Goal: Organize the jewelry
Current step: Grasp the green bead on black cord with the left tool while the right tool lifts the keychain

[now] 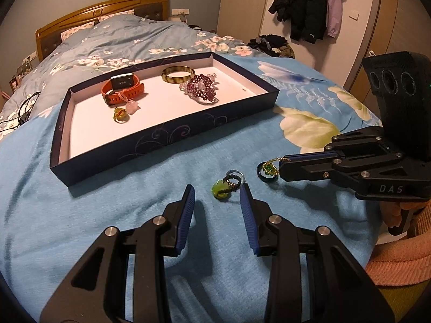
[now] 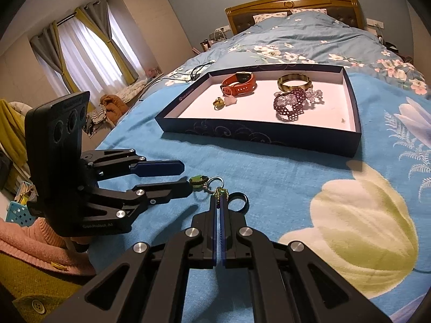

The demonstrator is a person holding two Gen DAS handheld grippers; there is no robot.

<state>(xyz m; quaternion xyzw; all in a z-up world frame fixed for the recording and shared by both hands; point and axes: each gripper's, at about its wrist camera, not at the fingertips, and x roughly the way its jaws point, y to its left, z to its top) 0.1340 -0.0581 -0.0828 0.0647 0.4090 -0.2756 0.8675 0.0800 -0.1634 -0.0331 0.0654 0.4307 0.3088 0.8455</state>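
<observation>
A dark blue tray (image 1: 167,132) (image 2: 258,132) lies on the bed with an orange watch (image 1: 122,88) (image 2: 239,83), a brown bangle (image 1: 178,74) (image 2: 294,82), a purple beaded bracelet (image 1: 203,88) (image 2: 291,105), a gold ring (image 1: 120,115) and a pink charm (image 1: 132,107). A green stone charm on a key ring (image 1: 225,187) (image 2: 200,181) lies on the blanket just ahead of my open left gripper (image 1: 216,192) (image 2: 183,176). My right gripper (image 2: 218,197) (image 1: 280,165) is shut on a gold chain with a green bead and dark ring (image 1: 267,171) (image 2: 237,200).
A blue flowered blanket (image 1: 134,228) (image 2: 296,177) covers the bed. A wooden headboard (image 1: 102,10) stands at the far end. Cables (image 1: 18,115) lie at the bed's left edge. Coats (image 1: 307,5) hang by a door. Curtains (image 2: 89,43) and floor clutter show in the right wrist view.
</observation>
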